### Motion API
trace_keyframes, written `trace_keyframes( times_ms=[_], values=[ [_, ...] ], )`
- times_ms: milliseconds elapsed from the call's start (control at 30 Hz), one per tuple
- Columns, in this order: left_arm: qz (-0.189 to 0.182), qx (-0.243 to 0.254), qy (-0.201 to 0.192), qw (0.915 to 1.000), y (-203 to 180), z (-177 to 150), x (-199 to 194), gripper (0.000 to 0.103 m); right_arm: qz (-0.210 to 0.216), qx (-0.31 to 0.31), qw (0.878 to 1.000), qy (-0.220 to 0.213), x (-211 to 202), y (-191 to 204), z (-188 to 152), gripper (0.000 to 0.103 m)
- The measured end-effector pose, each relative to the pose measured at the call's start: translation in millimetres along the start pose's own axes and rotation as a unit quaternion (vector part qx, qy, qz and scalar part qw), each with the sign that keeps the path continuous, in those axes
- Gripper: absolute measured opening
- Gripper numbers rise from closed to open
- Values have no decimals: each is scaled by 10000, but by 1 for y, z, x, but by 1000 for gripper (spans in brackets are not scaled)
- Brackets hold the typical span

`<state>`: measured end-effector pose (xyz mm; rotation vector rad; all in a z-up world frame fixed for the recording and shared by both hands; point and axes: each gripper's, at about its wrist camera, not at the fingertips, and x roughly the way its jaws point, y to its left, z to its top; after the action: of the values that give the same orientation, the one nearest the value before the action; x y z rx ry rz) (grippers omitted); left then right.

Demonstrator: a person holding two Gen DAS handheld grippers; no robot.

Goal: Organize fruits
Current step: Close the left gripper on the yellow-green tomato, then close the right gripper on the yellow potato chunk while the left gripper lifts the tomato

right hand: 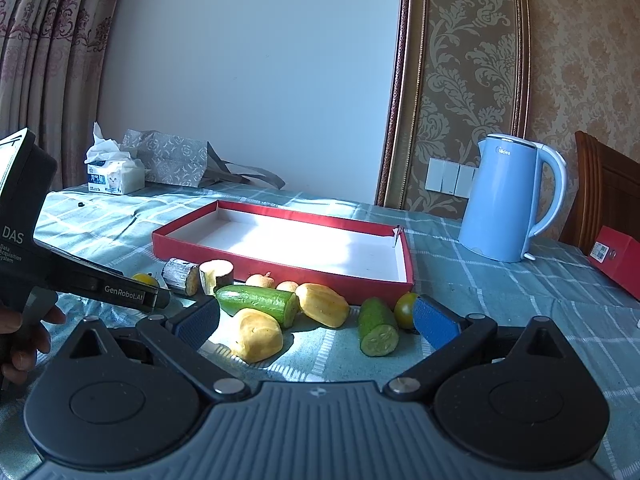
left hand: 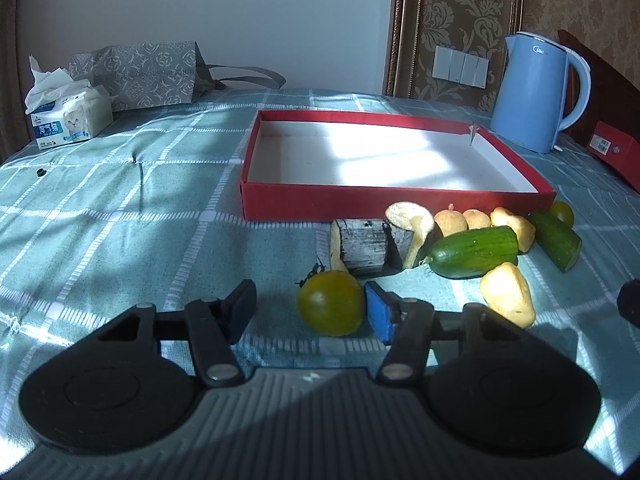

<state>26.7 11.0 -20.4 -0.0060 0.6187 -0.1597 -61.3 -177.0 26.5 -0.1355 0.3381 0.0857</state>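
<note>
Plainly, the left tongs (left hand: 310,306) stood wide apart and low over the tabletop (left hand: 120,208), with the round green-yellow tomato (left hand: 330,303) between the fingers, tight against the blue pad (left hand: 380,312) and well clear of the dark left one. The right tongs (right hand: 316,322) were also spread wide and held nothing, with a lumpy yellow fruit piece (right hand: 257,335) and a short cut green cucumber stub (right hand: 377,327) lying between and just ahead of their fingers.

The likeliest slip was at the tomato: it was smooth and round and sat off-centre, so closing the tongs could have pushed it sideways or squirted it forward into the grey-barked sugarcane chunks (left hand: 362,246) just beyond. Too firm a squeeze might have split it. A second risk was crowding: the long green cucumber half (left hand: 474,251), the pale longans (left hand: 451,222) and the other pieces lay touching or nearly so, so a nudge to one could have shifted its neighbours. The empty red cardboard tray with a white floor (left hand: 396,202) stood just past the pile, and its near wall would have needed clearing.

The left view showed the tomato's place against the pad; in the right view it was mostly hidden behind the left tool. Only the right view showed the second small tomato (right hand: 405,309) against its own blue pad, and the person's hand (right hand: 24,340) on the left handle.
</note>
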Motion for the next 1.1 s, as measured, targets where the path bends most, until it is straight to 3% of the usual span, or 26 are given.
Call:
trace_keyframes(
  times_ms=[33, 333, 600, 733, 867, 967, 1100],
  values=[
    [-82, -48, 39, 9999, 1, 0, 0, 32, -2, -2, 10000, 0, 0, 0, 0, 103],
    [-336, -114, -93, 9993, 5, 0, -13, 31, 2, -44, 10000, 7, 1, 0, -1, 103],
    [-220, 127, -499, 9984, -1, 8, -35, 31, 166, -217, 9996, 90, 8, 7, -1, 103],
    [-176, 218, -613, 9977, -3, 13, -41, 31, 344, -257, 9987, 268, 21, 16, 1, 88],
    [-138, 271, -649, 9974, -3, 14, -42, 31, 555, -224, 9965, 592, 41, 22, 1, 79],
    [-102, 306, -661, 9973, -1, 13, -42, 31, 774, -96, 9929, 893, 57, 22, -1, 63],
    [-97, 304, -679, 9972, 2, 13, -42, 31, 1063, 75, 9869, 1213, 76, 19, -5, 61]
  ],
)
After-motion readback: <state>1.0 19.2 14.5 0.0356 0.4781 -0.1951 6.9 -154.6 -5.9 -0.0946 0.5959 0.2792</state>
